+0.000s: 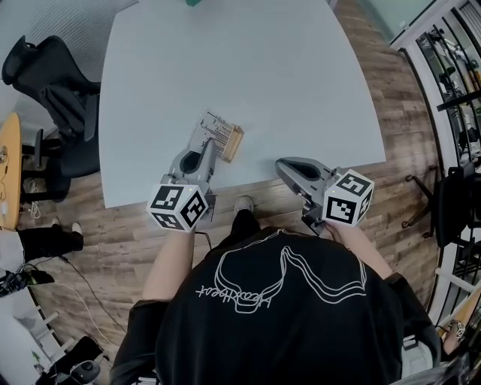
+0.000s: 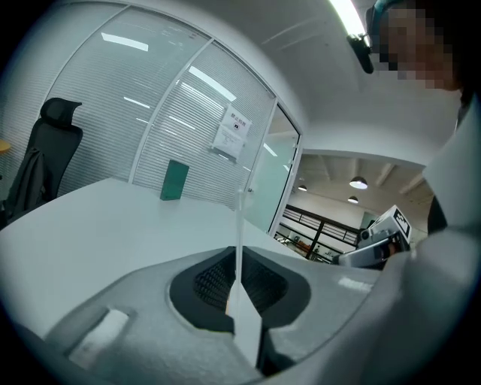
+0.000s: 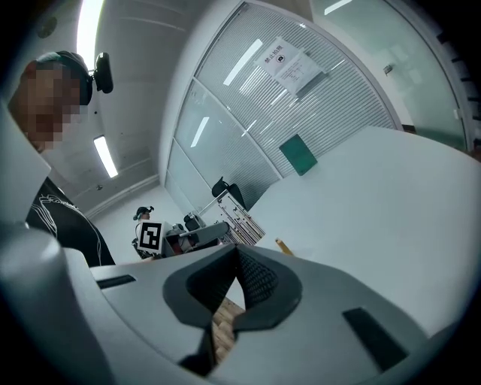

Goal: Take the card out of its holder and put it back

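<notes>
A white printed card (image 1: 210, 131) stands on edge over the white table (image 1: 240, 68), just left of a small wooden holder (image 1: 234, 143). I cannot tell whether the card touches the holder. My left gripper (image 1: 204, 155) is shut on the card's near edge. In the left gripper view the card (image 2: 239, 225) shows edge-on as a thin white line between the pads. My right gripper (image 1: 280, 165) hovers at the table's front edge, shut and holding nothing. The right gripper view shows the card (image 3: 239, 218), the holder (image 3: 282, 246) and the right gripper (image 3: 237, 262) itself.
A green block (image 1: 194, 2) stands at the table's far edge. A black office chair (image 1: 56, 98) is left of the table, and metal shelving (image 1: 458, 75) lines the right. Wooden floor lies below the near table edge.
</notes>
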The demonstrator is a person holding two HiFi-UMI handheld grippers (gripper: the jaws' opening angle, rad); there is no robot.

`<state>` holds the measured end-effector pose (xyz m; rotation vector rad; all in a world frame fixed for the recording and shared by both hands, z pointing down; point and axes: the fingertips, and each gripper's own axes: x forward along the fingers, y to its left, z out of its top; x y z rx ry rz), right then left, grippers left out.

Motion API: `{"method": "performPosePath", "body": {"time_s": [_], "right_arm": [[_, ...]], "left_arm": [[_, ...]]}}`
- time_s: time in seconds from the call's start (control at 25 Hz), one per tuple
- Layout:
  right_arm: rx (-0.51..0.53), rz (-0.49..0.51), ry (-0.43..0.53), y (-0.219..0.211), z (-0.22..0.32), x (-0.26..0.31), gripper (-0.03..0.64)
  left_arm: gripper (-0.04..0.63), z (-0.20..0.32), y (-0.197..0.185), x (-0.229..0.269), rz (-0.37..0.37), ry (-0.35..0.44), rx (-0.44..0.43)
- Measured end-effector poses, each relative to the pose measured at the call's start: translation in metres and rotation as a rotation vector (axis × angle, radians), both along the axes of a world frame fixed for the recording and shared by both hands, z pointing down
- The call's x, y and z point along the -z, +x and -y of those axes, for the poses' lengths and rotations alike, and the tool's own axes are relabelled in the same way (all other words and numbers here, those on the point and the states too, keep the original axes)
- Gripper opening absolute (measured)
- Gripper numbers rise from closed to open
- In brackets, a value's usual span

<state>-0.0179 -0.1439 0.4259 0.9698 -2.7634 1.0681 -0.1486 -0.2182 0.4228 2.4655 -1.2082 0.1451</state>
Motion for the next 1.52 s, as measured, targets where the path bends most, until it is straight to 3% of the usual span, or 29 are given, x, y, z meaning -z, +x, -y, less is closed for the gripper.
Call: {"method": "performPosePath", "body": {"time_s": [0.32,1.52], "right_arm": [[-0.018,-0.005,-0.035,0.004,0.020,-0.011,0.009],[-0.036,-0.007,-0.081,0.015,0.012,-0.030,0.009]], "left_arm": [[0.026,0.022,0.000,-0.026,0.044,-0.024,-0.029],[0.026,0.024,0.008,-0.059,0.058,-0.088,-0.005]]}}
